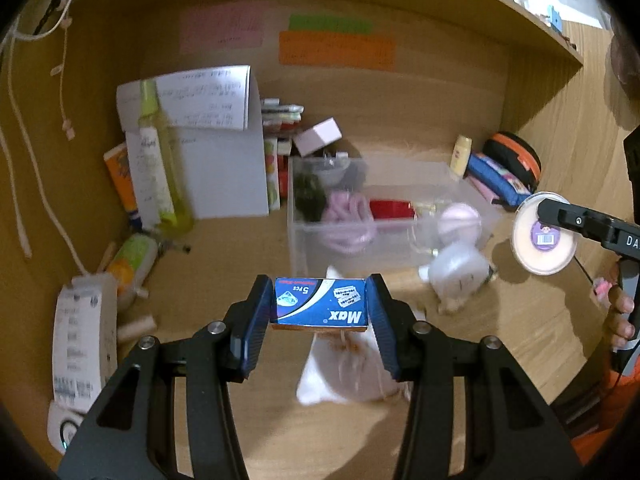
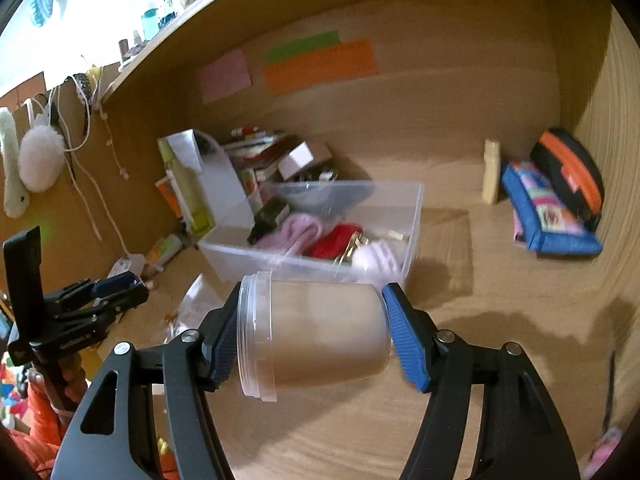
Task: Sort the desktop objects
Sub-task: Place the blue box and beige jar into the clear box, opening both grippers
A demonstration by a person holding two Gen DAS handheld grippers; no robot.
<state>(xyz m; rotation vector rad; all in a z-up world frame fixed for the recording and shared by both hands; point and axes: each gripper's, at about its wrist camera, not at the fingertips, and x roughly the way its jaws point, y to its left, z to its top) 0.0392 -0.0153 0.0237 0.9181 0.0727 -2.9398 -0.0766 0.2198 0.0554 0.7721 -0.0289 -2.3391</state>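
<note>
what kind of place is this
Probably a home study desk set under a shelf: sticky notes on the wooden back panel, a clear storage bin of odds and ends, pencil cases in the corner.

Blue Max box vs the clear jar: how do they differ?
The blue Max box is a flat printed carton; the clear jar is a round see-through tub of tan contents. The box sits level in the left gripper; the jar lies sideways in the right gripper, lid end left. Both are clamped between blue fingers above the desk.
</note>
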